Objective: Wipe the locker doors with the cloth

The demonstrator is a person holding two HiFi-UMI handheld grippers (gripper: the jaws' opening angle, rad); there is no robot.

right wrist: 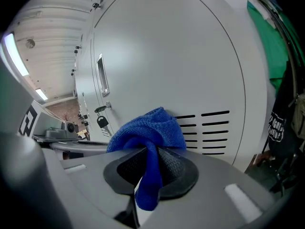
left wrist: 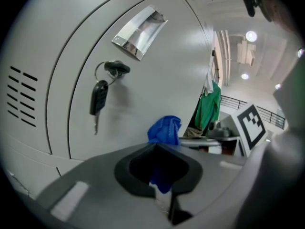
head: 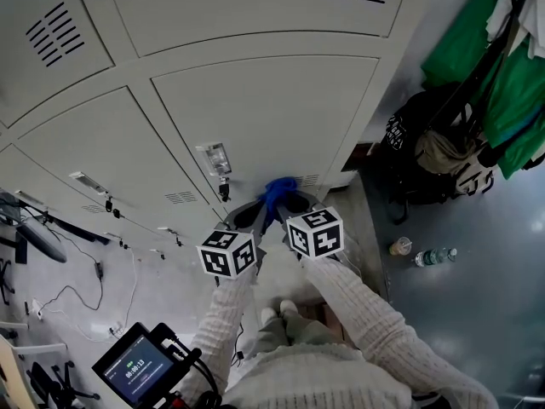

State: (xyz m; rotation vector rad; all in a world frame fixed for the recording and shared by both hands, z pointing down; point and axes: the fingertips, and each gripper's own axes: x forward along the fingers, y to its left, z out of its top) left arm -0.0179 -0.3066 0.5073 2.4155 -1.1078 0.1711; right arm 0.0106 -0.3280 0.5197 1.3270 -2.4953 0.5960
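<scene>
In the head view the fingertips are hard to make out behind the marker cubes. The blue fuzzy microfibre cloth [head: 277, 190] is bunched just in front of the low part of a pale grey metal locker door [head: 281, 100], near its vent slots. The right gripper [right wrist: 150, 168] has its fingers closed on a fold of the cloth. The left gripper [left wrist: 161, 175] is closed too, pinching a thin blue strip. Both arms, in knitted sleeves, reach forward close together. A black-headed key [left wrist: 99, 99] hangs from a lock.
</scene>
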